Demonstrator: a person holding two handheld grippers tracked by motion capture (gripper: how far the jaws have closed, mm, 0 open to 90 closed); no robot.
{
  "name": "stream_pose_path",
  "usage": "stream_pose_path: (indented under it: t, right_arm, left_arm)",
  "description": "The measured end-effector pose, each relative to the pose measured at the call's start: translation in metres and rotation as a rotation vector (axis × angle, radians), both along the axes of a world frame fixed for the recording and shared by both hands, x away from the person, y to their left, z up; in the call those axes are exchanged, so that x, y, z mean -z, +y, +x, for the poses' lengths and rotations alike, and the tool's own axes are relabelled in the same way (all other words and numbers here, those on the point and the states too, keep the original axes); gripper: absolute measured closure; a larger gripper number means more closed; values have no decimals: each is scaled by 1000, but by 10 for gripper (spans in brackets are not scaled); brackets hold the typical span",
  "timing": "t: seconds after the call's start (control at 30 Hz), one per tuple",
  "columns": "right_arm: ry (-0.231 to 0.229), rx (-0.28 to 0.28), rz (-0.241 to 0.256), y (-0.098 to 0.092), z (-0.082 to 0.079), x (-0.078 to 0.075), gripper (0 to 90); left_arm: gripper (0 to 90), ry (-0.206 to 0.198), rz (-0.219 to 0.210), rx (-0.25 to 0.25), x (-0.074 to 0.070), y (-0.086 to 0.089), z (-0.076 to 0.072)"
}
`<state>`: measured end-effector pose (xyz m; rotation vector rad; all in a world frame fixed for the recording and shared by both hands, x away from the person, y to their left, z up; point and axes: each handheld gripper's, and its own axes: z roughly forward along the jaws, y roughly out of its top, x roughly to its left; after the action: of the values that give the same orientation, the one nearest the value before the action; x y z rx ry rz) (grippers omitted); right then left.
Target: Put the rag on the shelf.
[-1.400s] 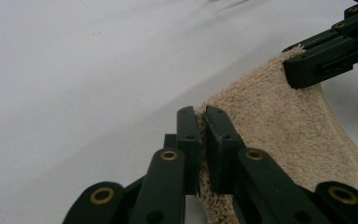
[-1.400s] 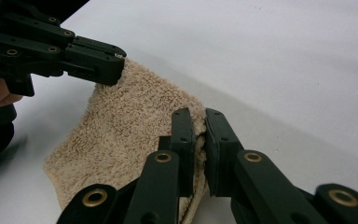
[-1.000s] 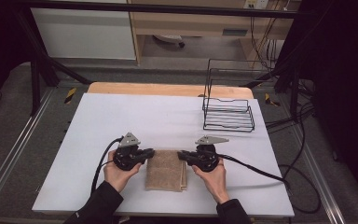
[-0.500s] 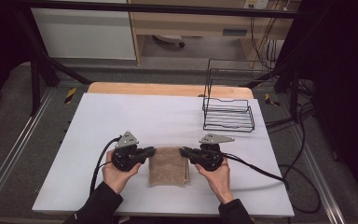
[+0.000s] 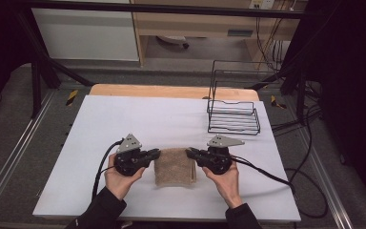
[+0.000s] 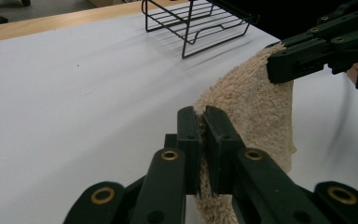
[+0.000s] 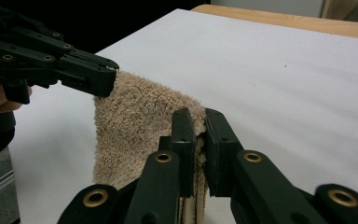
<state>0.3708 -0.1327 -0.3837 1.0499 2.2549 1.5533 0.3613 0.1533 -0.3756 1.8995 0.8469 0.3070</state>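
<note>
Near the front edge of the white rectangular table [image 5: 124, 119], a small beige terry-cloth towel [image 5: 174, 166] hangs folded between two black hand-held grippers. Its far edge is lifted and stretched between them, while the rest of the cloth droops toward the tabletop; whether its lower edge touches the surface cannot be told.

On the towel's left corner, the left gripper [image 5: 155, 153] has its jaws closed tight on the cloth. In the left gripper view the two black jaws stand almost together, with a thin ridge of beige pile squeezed between them, and the towel [image 6: 256, 107] runs away from them to the other gripper's jaws at the upper right. The person's left hand [image 5: 119, 179] wraps the gripper's body from below, a dark sleeve behind it.

On the towel's right corner, the right gripper [image 5: 189, 152] is likewise clamped on the cloth. In the right gripper view its jaws pinch a folded edge, layers of towel [image 7: 140, 126] showing just under the tips, and the cloth stretches to the left gripper's jaws at the upper left. The right hand [image 5: 225, 179] holds that gripper, and a black cable trails from it toward the table's right edge.

Toward the far right corner of the table stands a black wire rack [image 5: 233, 107], well apart from the towel and both grippers.
</note>
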Motion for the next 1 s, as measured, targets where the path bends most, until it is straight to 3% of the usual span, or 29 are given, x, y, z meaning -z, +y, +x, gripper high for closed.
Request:
stream_pose_path:
  t: [0.5, 1.0]
  right_arm:
    - [-59, 0, 9, -5, -6, -15, 838]
    - [-122, 39, 24, -17, -5, -33, 839]
  left_arm:
    - [847, -47, -19, -6, -12, -4, -2]
    - [847, -103, -56, -8, -26, -16, 5]
